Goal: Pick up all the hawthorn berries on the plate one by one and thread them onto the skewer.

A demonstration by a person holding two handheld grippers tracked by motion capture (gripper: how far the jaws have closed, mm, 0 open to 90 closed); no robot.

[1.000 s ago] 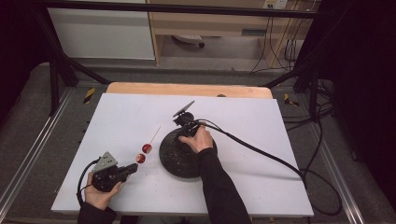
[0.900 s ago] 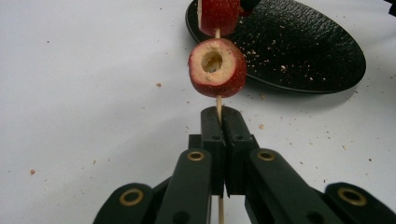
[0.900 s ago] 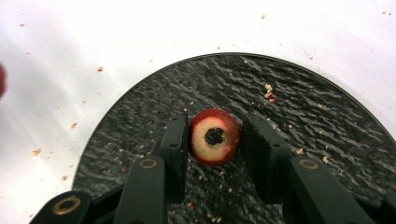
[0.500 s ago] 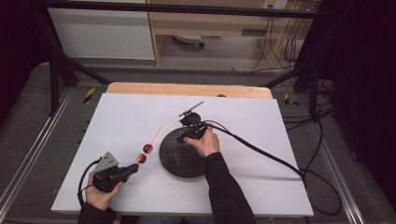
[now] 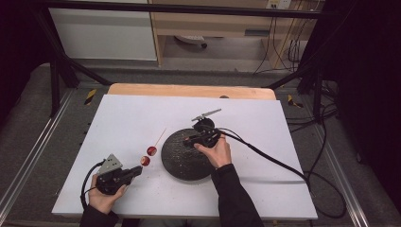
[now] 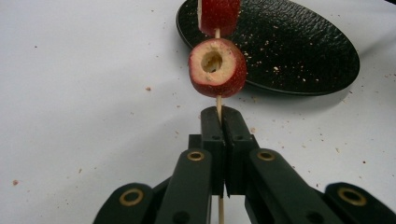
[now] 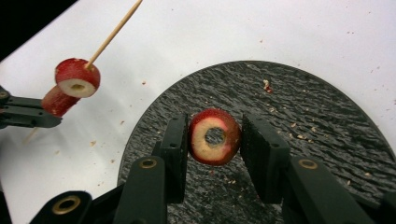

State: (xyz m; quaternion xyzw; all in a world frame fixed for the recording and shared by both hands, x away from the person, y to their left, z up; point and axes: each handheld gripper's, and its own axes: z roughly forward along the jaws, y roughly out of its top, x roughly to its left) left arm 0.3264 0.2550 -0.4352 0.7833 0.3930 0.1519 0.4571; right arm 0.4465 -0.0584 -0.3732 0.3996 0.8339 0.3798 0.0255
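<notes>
Now right gripper (image 7: 215, 140) brackets fruit ring (image 7: 214, 136); left gripper (image 6: 219, 119) clamps skewer (image 6: 218, 103).

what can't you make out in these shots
- Right gripper fingers: right gripper view shows a gap beside the fruit ring on the plate, so grip unclear.
- Skewer lower end: left gripper view, hidden behind the left gripper.
- Upper fruit piece: cut off by the top edge.

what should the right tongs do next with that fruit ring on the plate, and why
Probably close on the cored fruit ring: the right tongs straddle it on the black plate, right jaw apparently not yet touching. The left tongs hold the skewer with two rings already threaded.
</notes>
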